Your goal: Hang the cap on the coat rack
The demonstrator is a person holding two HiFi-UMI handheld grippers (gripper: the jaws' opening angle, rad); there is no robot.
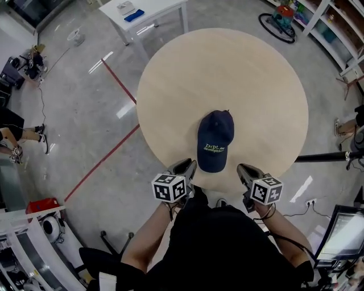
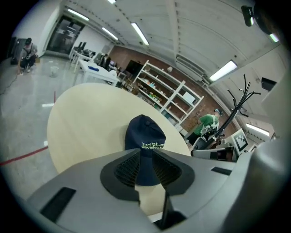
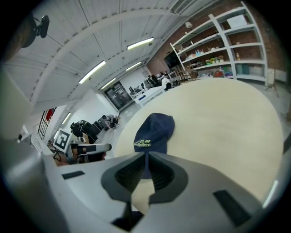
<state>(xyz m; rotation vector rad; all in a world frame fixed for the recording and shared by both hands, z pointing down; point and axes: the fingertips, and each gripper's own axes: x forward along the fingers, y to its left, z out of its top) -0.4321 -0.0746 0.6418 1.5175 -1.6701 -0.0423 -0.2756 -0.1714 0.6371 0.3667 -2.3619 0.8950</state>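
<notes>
A navy cap point(image 1: 215, 141) with green lettering lies near the front edge of the round wooden table point(image 1: 227, 74), its brim pointing toward me. My left gripper point(image 1: 185, 169) hovers at the table edge just left of the brim, jaws a little apart with nothing between them. Just right of the brim, my right gripper point(image 1: 245, 170) is shut and empty. In the left gripper view the cap point(image 2: 144, 134) shows through the narrow gap of that gripper point(image 2: 145, 152), and a black branched coat rack point(image 2: 241, 98) stands beyond the table at the right. The right gripper view has the cap point(image 3: 157, 127) ahead of the closed gripper point(image 3: 145, 154).
A white table point(image 1: 145, 11) stands beyond the round one. Red tape lines point(image 1: 105, 159) cross the floor at left. Shelving point(image 1: 335, 23) runs along the right. A monitor point(image 1: 344, 233) sits at the lower right. A person in green point(image 2: 207, 124) is near the coat rack.
</notes>
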